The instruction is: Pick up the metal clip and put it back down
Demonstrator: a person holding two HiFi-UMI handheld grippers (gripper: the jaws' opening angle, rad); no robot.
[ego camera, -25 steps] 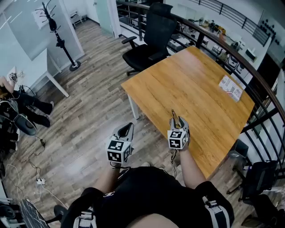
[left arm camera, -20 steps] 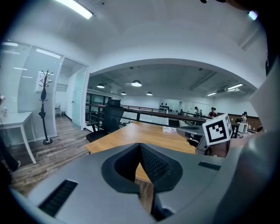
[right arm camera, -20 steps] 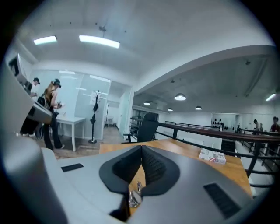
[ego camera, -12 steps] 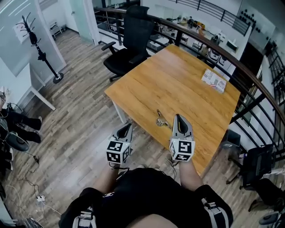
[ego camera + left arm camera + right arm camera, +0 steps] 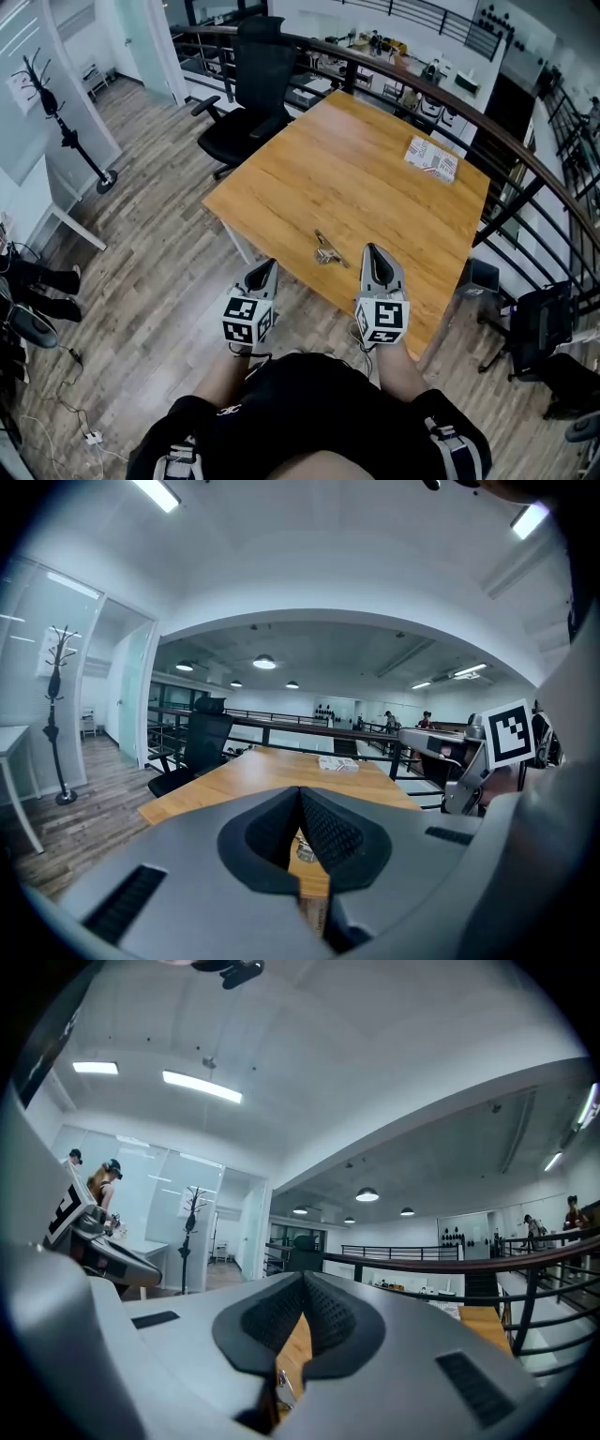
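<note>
After letting go a second ago, looks pretty much done: orange-brown wooden table (image 5: 375, 169), left grey two-jaw gripper (image 5: 270, 265) clenched empty by its near edge, right grey two-jaw gripper (image 5: 373, 249) lifted away, pinched shut on nothing, small silver metal clip (image 5: 325, 253) lying loose on the tabletop just ahead.

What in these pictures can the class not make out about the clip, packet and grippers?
- Clip: too small in the head view to show its form; in both gripper views shut jaws cover most of it.
- Packet: print too small, head view.
- Left gripper and right gripper: the hands holding them hide under the marker cubes, head view.
</note>
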